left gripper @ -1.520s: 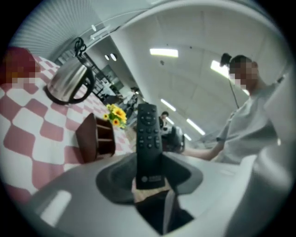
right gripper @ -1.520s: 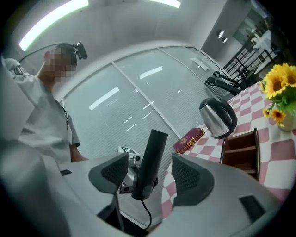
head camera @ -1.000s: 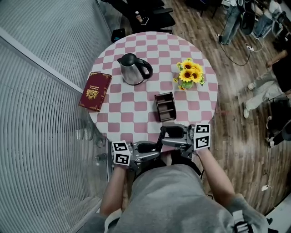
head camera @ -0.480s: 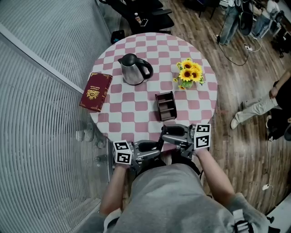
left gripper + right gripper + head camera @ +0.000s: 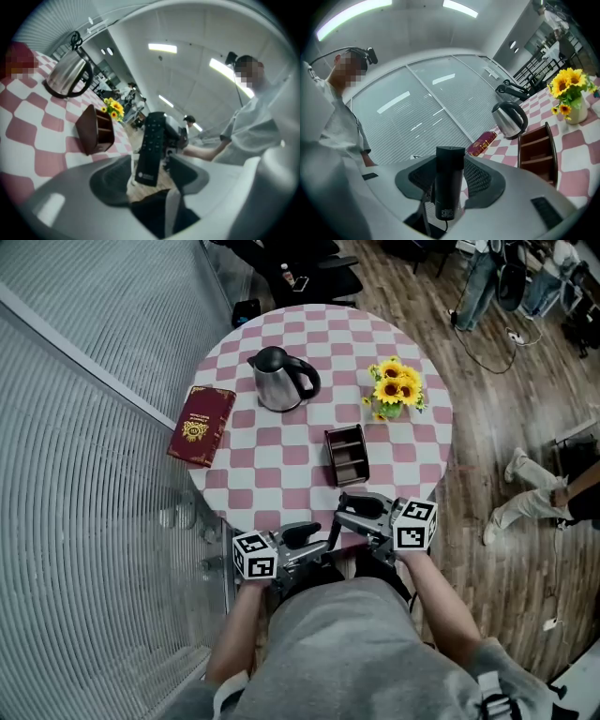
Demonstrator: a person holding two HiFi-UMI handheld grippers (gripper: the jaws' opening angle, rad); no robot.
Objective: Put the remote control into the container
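From where I stand the worry is the hand-over going on at the near edge of the checkered surface (image 5: pixel 281 465). The remote control (image 5: pixel 152 136) hangs in the air between the two claws, off the surface and just short of its rim. The right claw (image 5: pixel 450 171) has just been closing and now pinches one end of it between its meshed pads. The left claw (image 5: pixel 152 165) has just been opening and stands wide, with the remote's other end loose between its jaws and a gap showing on either side. So one claw alone carries a long, slim thing by its tip. I judge that it could swing down or slide out of the pads, more so if the left claw brushes it while drawing off. The brown wooden container (image 5: pixel 346 454) sits out beyond both claws, near the right claw's flank and apart from it. Its slots look narrow and it seems light. A remote lowered askew could catch a divider and shove or tip the holder, and it may stand taller than the walls and lean. The remote itself is black and flat, with rows of small buttons down its face and a pale mark near the end by the left claw. The end held by the right claw is blunt, with a small printed label on the back.
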